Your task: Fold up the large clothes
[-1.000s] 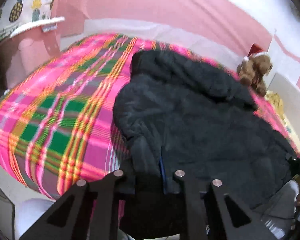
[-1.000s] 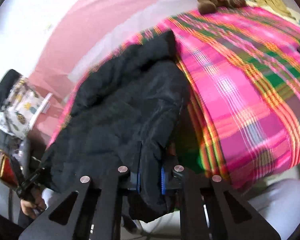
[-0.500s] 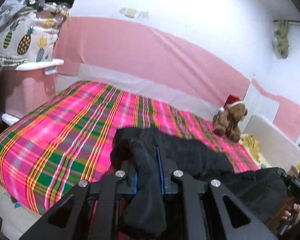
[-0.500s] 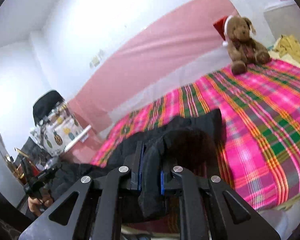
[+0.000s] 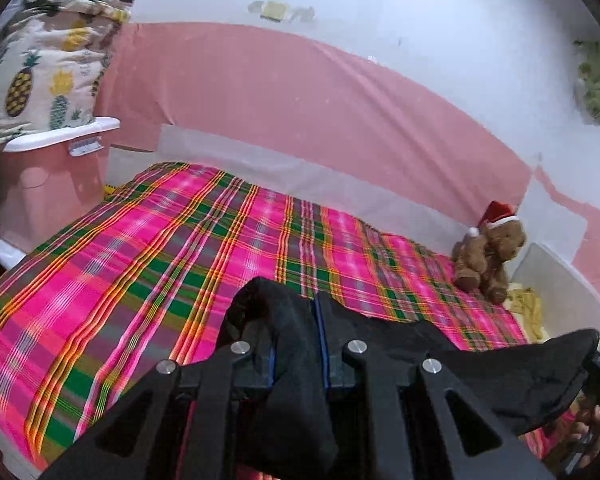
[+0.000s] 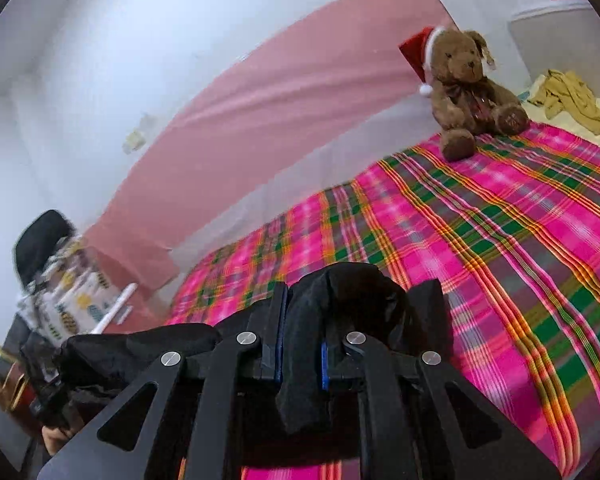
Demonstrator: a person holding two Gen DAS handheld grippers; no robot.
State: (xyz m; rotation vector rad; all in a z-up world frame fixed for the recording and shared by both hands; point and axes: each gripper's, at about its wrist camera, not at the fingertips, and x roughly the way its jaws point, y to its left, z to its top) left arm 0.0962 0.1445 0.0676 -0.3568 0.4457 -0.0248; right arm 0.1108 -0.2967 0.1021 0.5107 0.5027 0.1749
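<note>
A large black padded jacket (image 5: 480,364) hangs between my two grippers at the near edge of the bed, lifted off the plaid cover. My left gripper (image 5: 298,320) is shut on a bunched fold of it. My right gripper (image 6: 303,312) is shut on another black fold (image 6: 348,292). In the left wrist view the jacket stretches right toward the other gripper at the frame edge. In the right wrist view it sags left toward the other hand (image 6: 54,436). Most of the jacket hangs below the fingers, out of sight.
The bed has a pink and green plaid cover (image 5: 148,264) (image 6: 500,232). A brown teddy bear with a red hat (image 5: 486,256) (image 6: 466,88) sits at its far corner by the pink wall. A pineapple-print bag (image 5: 36,80) rests on a pink cabinet left of the bed. Yellow cloth (image 6: 568,100) lies beyond the bear.
A second ago the jacket lay spread on the bed with both grippers shut on its near hem. Both grippers have risen and lifted it; the plaid cover now shows bare.
</note>
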